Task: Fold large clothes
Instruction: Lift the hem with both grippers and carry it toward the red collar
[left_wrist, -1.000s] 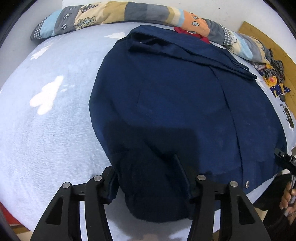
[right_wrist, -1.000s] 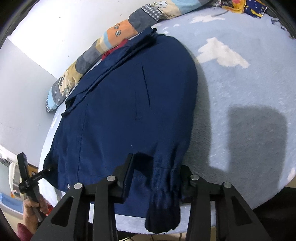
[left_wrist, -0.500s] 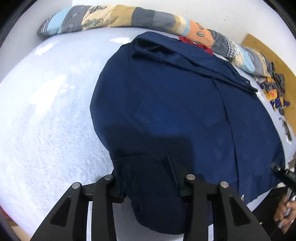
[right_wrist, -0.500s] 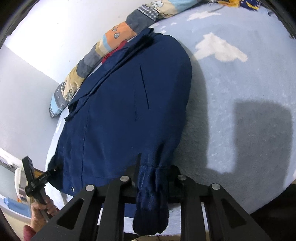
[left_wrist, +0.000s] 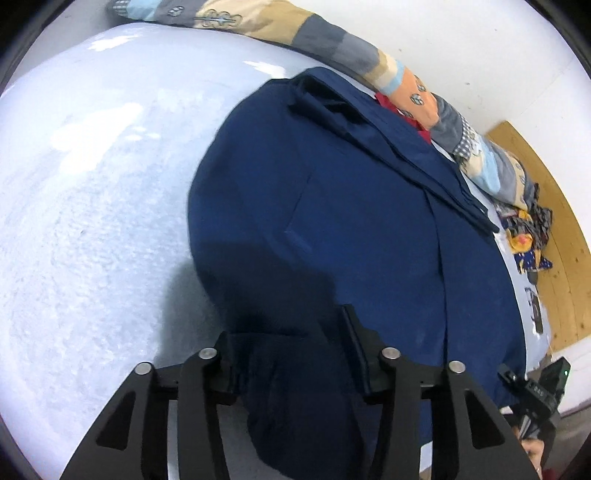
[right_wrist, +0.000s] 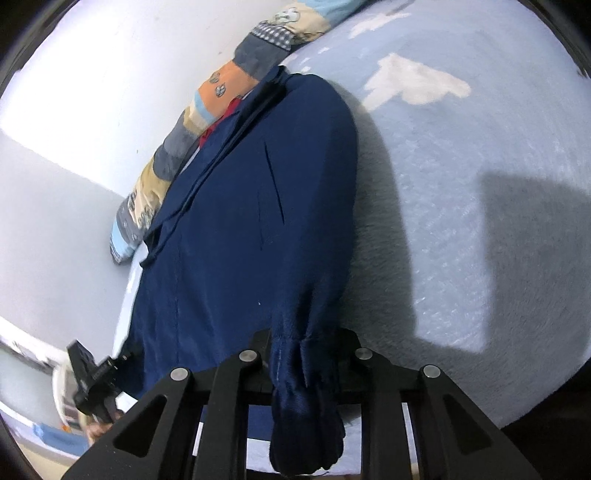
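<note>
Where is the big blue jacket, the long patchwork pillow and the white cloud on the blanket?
blue jacket (left_wrist: 351, 229): left wrist view, middle of its front panel.
patchwork pillow (right_wrist: 221, 92): right wrist view, its orange patch.
white cloud (right_wrist: 413, 83): right wrist view, centre of the cloud shape.

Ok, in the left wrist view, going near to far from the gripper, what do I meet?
Left gripper on the sleeve cuff → navy jacket body → jacket collar → patchwork bolster → white wall.
</note>
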